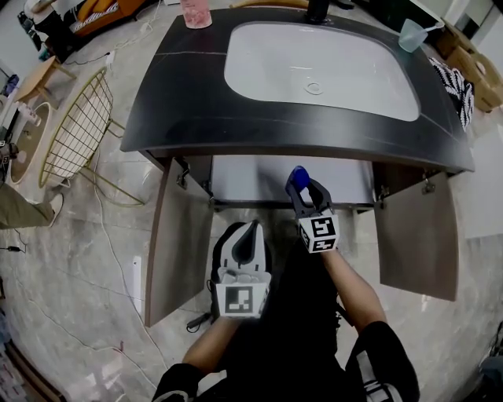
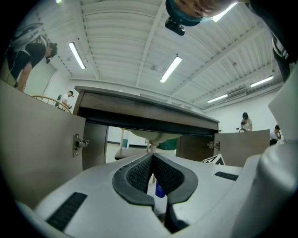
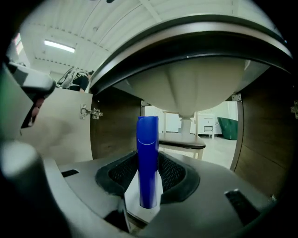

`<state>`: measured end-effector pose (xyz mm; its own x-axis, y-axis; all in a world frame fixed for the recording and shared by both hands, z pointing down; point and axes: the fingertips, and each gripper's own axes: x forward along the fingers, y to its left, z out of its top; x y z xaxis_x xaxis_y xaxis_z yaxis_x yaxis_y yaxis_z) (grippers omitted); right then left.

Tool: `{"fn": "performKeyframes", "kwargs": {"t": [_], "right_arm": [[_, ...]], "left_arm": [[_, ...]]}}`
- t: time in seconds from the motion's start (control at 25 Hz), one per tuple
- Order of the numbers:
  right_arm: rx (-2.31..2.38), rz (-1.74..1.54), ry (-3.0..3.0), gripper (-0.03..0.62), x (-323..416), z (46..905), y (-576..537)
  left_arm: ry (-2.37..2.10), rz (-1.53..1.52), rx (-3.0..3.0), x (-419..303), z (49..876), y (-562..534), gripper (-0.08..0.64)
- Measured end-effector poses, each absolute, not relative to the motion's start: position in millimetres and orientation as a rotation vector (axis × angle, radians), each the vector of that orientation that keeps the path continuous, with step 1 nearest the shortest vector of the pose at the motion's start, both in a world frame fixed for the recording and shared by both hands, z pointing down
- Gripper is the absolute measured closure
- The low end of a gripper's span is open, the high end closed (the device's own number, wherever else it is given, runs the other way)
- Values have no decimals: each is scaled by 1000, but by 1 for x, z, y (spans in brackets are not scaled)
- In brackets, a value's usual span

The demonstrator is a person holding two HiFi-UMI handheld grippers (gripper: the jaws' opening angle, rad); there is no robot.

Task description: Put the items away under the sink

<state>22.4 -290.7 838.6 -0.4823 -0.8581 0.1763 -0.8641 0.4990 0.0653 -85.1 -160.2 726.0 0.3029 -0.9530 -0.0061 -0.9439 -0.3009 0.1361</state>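
My right gripper is shut on a bottle with a blue cap and a white body, which stands upright between the pads. In the right gripper view the blue cap rises in front of the open cabinet under the sink, just below the basin's underside. The cabinet opening lies right ahead of this gripper. My left gripper hangs lower and nearer to me, shut, with nothing between its pads. A small blue thing shows through the gap below them; what it is I cannot tell.
Both cabinet doors stand wide open, the left door and the right door. The dark countertop with its white sink overhangs the opening. A pink cup and a pale blue cup stand on top. A wire chair is at the left.
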Motion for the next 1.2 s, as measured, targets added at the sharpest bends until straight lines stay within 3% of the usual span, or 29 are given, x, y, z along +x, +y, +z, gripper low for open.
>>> {"fn": "performKeyframes", "kwargs": {"t": [1.2], "right_arm": [[1540,241,-2365,451,38,983,-362]], "left_arm": [[-1808,-89,2423,-98,748,-159,545]]}}
